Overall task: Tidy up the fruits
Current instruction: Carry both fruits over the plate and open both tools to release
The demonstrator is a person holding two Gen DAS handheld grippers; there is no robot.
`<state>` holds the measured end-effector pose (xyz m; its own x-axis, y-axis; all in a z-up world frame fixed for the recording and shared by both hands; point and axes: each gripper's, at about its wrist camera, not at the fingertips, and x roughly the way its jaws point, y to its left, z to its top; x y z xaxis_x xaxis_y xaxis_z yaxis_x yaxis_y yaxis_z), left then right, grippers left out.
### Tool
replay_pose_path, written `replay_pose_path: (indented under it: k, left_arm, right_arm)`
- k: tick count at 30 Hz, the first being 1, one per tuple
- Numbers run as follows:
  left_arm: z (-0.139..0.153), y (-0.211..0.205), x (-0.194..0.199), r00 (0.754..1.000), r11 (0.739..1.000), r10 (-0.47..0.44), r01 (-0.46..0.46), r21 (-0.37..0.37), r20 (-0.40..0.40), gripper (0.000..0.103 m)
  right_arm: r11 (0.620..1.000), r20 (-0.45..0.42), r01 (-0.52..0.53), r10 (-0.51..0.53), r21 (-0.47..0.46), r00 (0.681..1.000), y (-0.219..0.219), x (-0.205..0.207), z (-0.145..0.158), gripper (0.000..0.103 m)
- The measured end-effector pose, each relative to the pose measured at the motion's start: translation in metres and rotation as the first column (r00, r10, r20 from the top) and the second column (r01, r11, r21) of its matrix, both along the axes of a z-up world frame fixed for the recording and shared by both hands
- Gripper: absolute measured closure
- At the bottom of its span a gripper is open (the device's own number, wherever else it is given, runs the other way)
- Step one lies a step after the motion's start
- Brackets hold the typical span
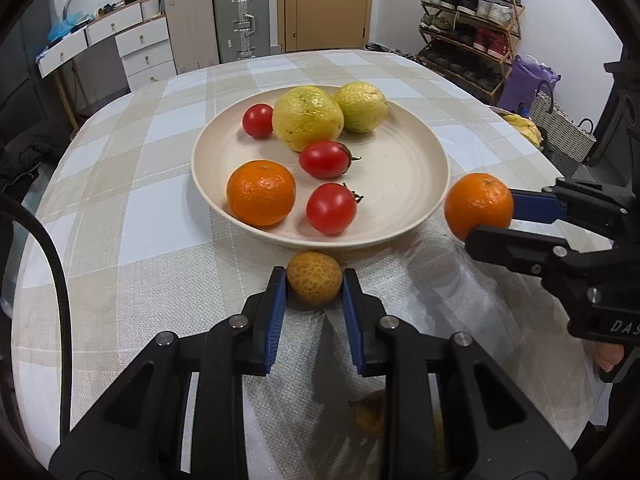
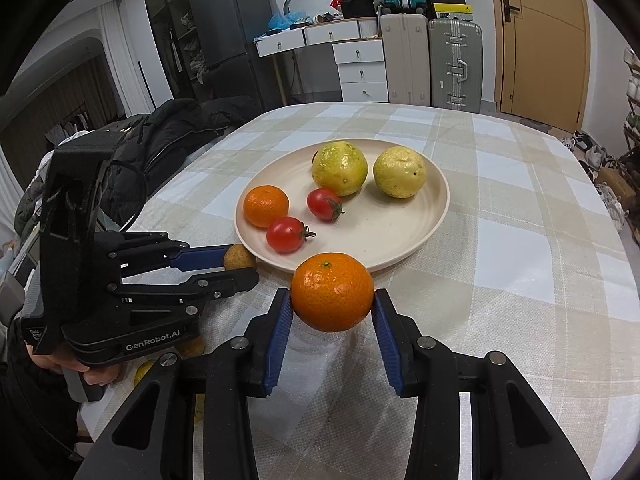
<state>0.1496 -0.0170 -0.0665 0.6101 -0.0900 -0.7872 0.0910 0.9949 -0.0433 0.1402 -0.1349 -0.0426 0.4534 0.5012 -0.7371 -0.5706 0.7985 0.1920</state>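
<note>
Task looking well along: the plate point(image 1: 424, 196) is already carrying two yellow-green fruits point(image 1: 308, 118), three tomatoes point(image 1: 331, 208) and one orange point(image 1: 261, 193), all sitting on the checked tablecloth point(image 1: 120, 216). Two pieces are riding in the grippers just off the plate's near rim, so the drop-in is what I'd judge is left for them. At least one more small yellowish fruit point(image 1: 370, 414) is lying on the cloth under the left tool, partly hidden, probably waiting its turn.

Left gripper point(image 1: 315, 280) is pointing level toward the plate's near edge, its blue pads point(image 1: 276, 312) pinching a small rough tan fruit point(image 1: 315, 278) right at the tips. It's sitting low, close to the cloth; can't tell whether it is touching.

Right gripper point(image 2: 332, 300) is coming in from the right side, also aimed at the plate, clamping a second orange point(image 2: 332, 292) at its widest part. That orange is hanging clear of the cloth, just outside the rim.
</note>
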Motion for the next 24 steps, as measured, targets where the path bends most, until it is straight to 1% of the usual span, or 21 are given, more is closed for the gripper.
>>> replay_pose_path:
  k: [7, 12, 16, 24]
  left_arm:
    - [0.002, -0.004, -0.007, 1.000, 1.000, -0.019, 0.019, 0.009, 0.010, 0.078]
    - [0.009, -0.005, -0.014, 0.999, 1.000, -0.025, 0.025, 0.004, 0.027, 0.078]
    - [0.021, -0.006, -0.022, 0.997, 1.000, -0.031, 0.030, 0.003, 0.066, 0.078]
    - [0.044, -0.009, -0.033, 0.989, 1.000, -0.011, 0.016, -0.027, 0.147, 0.078]
  right_arm:
    - [1.000, 0.003, 0.007, -0.007, 0.001, 1.000, -0.002, 0.001, -0.001, 0.062]
    - [1.000, 0.027, 0.020, -0.020, 0.009, 0.999, -0.005, 0.001, 0.000, 0.061]
    - [0.999, 0.035, 0.037, -0.037, 0.018, 0.999, -0.010, 0.003, 0.001, 0.061]
    - [0.998, 0.058, 0.051, -0.053, 0.039, 0.997, -0.014, 0.004, 0.007, 0.061]
